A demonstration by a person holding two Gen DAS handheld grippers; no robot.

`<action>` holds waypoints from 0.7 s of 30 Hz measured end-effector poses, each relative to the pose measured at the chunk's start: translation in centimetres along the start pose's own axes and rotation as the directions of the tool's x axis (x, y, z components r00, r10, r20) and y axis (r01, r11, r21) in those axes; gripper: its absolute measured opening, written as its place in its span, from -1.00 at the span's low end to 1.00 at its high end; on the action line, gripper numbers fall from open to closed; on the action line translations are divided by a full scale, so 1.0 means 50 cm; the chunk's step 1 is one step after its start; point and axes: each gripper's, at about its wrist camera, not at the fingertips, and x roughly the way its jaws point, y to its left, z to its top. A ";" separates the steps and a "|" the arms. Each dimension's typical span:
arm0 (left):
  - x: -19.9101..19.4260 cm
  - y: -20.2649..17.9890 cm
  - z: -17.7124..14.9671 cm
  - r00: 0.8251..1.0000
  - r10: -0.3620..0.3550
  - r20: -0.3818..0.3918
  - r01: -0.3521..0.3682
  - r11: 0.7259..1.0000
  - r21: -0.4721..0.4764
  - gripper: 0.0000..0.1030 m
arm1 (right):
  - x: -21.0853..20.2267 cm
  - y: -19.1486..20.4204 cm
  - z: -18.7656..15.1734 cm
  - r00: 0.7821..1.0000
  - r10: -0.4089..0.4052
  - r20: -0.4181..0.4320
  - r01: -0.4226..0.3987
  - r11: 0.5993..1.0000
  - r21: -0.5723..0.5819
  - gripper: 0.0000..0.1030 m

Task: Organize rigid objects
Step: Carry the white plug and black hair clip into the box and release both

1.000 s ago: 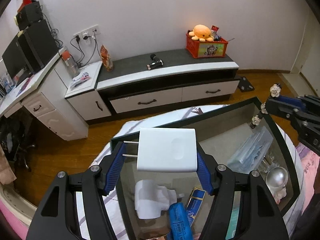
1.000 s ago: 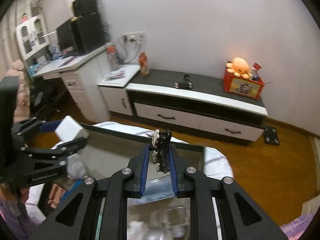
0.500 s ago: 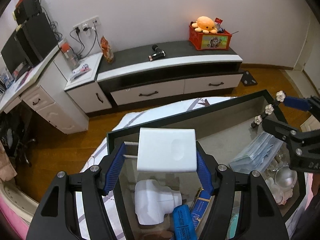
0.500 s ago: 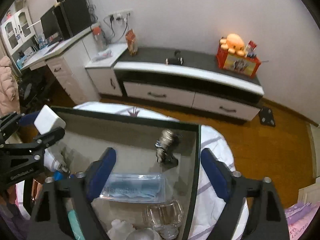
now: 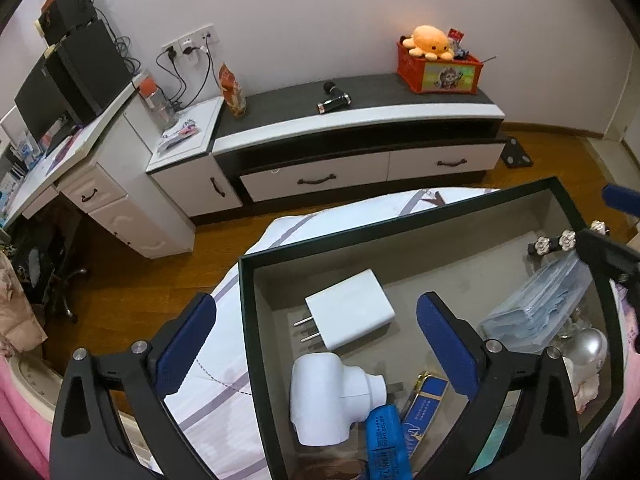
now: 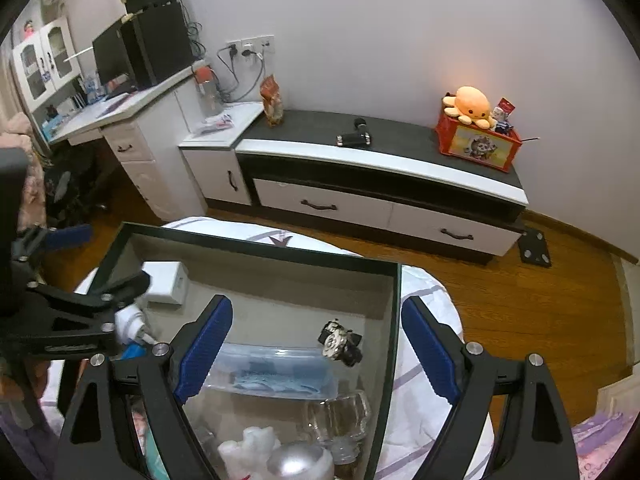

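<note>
A dark-rimmed box (image 5: 400, 220) with a grey floor sits on a round table with a white cloth. A white two-prong charger (image 5: 350, 308) lies loose on the box floor in the left wrist view and also shows in the right wrist view (image 6: 168, 282). My left gripper (image 5: 316, 344) is open and empty above it. A flowered black hair clip (image 6: 340, 343) lies near the box's right wall. My right gripper (image 6: 316, 352) is open and empty over the box (image 6: 264, 246).
The box also holds a white adapter (image 5: 332, 396), a blue tube (image 5: 386, 440), a clear plastic case (image 6: 272, 372), a glass (image 6: 340, 416) and a silver ball (image 6: 300, 462). A TV cabinet (image 5: 360, 120) and desk (image 5: 72, 152) stand beyond wooden floor.
My left gripper opened and let the white charger drop onto the box floor. My right gripper let go of the hair clip, which now lies in the box, and stays open.
</note>
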 end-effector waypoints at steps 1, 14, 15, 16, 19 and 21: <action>0.000 -0.001 0.000 1.000 -0.001 0.000 0.001 1.000 0.002 0.97 | -0.004 0.001 0.000 1.000 -0.002 0.007 0.002 1.000 -0.003 0.70; -0.017 0.000 -0.002 1.000 -0.003 0.007 0.003 1.000 0.009 0.98 | -0.026 -0.012 -0.036 0.985 0.170 -0.008 -0.169 0.985 0.036 0.62; -0.019 0.001 -0.003 1.000 -0.004 0.005 0.004 1.000 0.010 0.98 | -0.027 -0.016 -0.041 0.984 0.179 -0.009 -0.179 0.983 0.045 0.62; -0.021 0.001 -0.003 1.000 -0.004 0.006 0.004 1.000 0.011 0.98 | -0.027 -0.021 -0.042 0.983 0.182 -0.006 -0.182 0.982 0.058 0.62; -0.026 0.003 -0.002 1.000 -0.008 0.014 0.008 1.000 0.010 0.98 | -0.023 -0.046 -0.030 0.984 0.176 0.019 -0.177 0.979 0.104 0.62; -0.026 0.005 -0.001 1.000 -0.009 0.015 0.009 1.000 0.008 0.98 | 0.000 -0.054 -0.018 0.975 0.221 -0.009 -0.218 0.969 0.114 0.62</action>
